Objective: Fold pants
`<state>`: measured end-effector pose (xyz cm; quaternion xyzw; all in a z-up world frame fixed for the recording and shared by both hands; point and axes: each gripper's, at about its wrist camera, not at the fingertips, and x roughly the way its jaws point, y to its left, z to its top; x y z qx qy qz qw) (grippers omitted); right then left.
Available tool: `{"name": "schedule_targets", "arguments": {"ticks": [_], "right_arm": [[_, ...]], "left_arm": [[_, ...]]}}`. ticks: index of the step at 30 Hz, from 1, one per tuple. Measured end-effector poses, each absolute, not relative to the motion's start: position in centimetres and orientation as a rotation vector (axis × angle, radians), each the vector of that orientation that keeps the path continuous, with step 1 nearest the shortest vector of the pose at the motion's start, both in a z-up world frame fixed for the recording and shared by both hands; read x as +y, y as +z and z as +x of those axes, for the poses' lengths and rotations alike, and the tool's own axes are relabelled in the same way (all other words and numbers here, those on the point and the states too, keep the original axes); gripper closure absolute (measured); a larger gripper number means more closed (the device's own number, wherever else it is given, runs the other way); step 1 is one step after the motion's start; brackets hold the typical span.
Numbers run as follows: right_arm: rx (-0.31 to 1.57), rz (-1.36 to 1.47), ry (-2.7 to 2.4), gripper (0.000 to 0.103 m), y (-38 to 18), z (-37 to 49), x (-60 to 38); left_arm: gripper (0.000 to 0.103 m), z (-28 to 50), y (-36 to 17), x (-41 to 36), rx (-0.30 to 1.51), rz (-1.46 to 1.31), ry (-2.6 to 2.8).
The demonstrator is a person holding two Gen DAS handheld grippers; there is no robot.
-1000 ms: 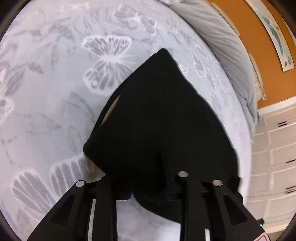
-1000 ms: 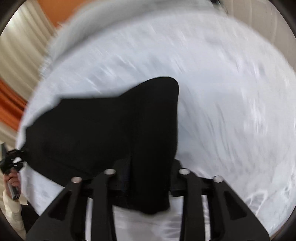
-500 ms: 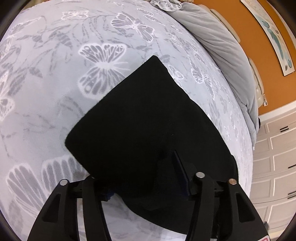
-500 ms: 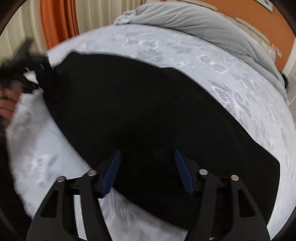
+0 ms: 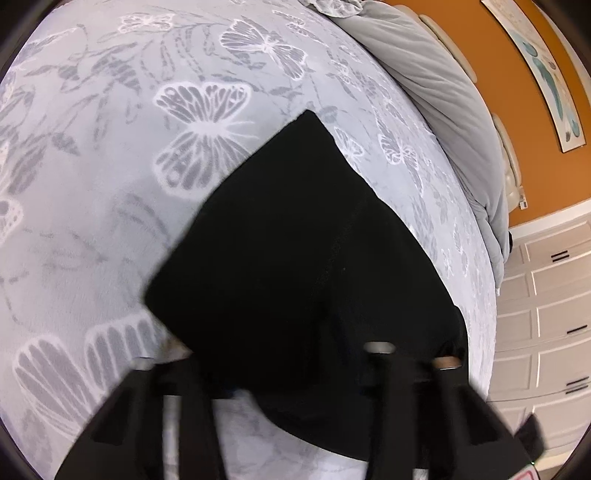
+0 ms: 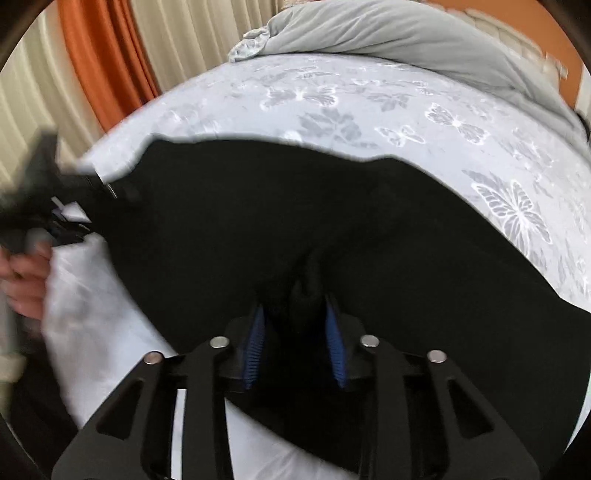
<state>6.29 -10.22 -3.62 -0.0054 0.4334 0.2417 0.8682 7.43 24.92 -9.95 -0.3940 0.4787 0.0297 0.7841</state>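
Butterfly-print bedspread [image 5: 110, 221] carries the black pants [image 6: 258, 221], long axis running left to right. Between the blue pads, my right gripper [image 6: 295, 332] pinches a bunched near-edge fold; my left gripper [image 5: 280, 373] meets the left end, grip hidden.

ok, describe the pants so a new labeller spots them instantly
Start at the bed, covered by a pale grey sheet printed with white butterflies, a grey duvet bunched at its far end. The pants lie spread across the sheet's near part. They are the only plain black fabric there, unpatterned.
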Motion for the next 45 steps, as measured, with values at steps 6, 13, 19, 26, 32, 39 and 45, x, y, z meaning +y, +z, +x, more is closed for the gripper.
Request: {"name": "schedule_targets", "arguments": {"ticks": [6, 13, 19, 26, 32, 39, 45], "right_arm": [[0.771, 0.096, 0.304, 0.029, 0.1, 5.5, -18.9], [0.894, 0.231, 0.215, 0.029, -3.4, 5.4, -24.7], [0.95, 0.34, 0.352, 0.024, -4.3, 5.2, -24.0], [1.045, 0.393, 0.492, 0.019, -6.8, 7.7, -17.7], [0.984, 0.277, 0.485, 0.08, -6.0, 8.4, -12.7], [0.694, 0.264, 0.488, 0.089, 5.2, 2.5, -19.1], [0.902, 0.252, 0.086, 0.089, -2.0, 0.5, -31.9]], "left_arm": [[0.088, 6.4, -2.2, 19.6, 0.821, -0.686, -0.077], [0.025, 5.4, -3.2, 3.1, 0.915, -0.363, -0.343], [0.017, 2.7, -4.4, -0.1, 0.918, -0.14, -0.355], [0.014, 0.9, -2.5, 2.7, 0.835, -0.039, -0.216], [0.014, 3.4, -3.1, 7.9, 0.872, -0.072, -0.092], [0.014, 2.9, 0.7, 13.6, 0.788, -0.308, -0.08], [0.014, 3.8, 0.1, 9.7, 0.839, -0.329, -0.168]]}}
